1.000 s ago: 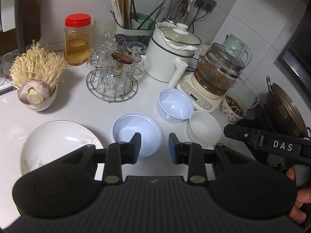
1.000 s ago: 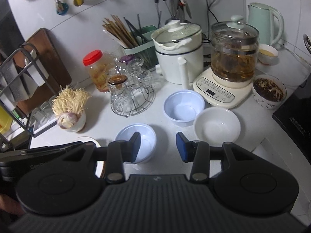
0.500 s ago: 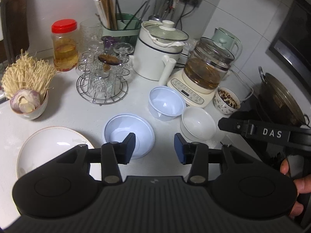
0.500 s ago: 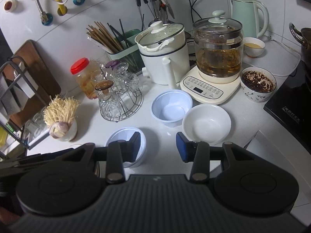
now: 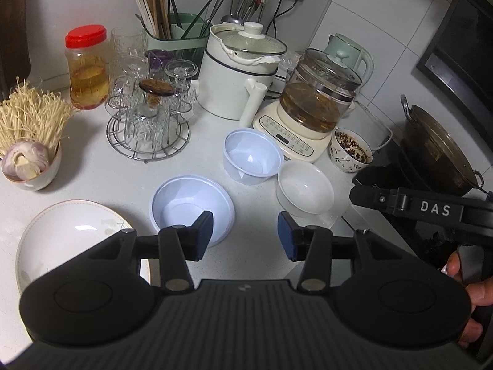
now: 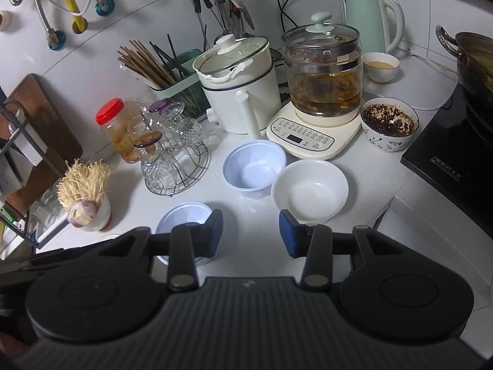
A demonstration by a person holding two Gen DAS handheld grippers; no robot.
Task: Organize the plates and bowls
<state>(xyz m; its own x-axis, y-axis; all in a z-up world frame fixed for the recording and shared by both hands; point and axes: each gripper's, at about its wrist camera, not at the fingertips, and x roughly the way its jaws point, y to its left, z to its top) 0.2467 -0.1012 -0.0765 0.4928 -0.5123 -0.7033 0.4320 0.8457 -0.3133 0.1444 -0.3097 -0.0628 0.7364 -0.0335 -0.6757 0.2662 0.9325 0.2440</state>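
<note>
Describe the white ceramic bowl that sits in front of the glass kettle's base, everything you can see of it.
The white ceramic bowl is round, glossy and plain, with a smooth rim and a deep curved wall. It stands upright and empty on the white countertop. The pale blue plastic bowl sits close on its left; whether their rims touch is unclear. In the left wrist view it seems to rest on a clear glass dish. Neither gripper touches it.

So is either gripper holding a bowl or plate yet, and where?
Nothing held. The left gripper, which has just been opening, and the right gripper are both open and empty above the counter.
</note>
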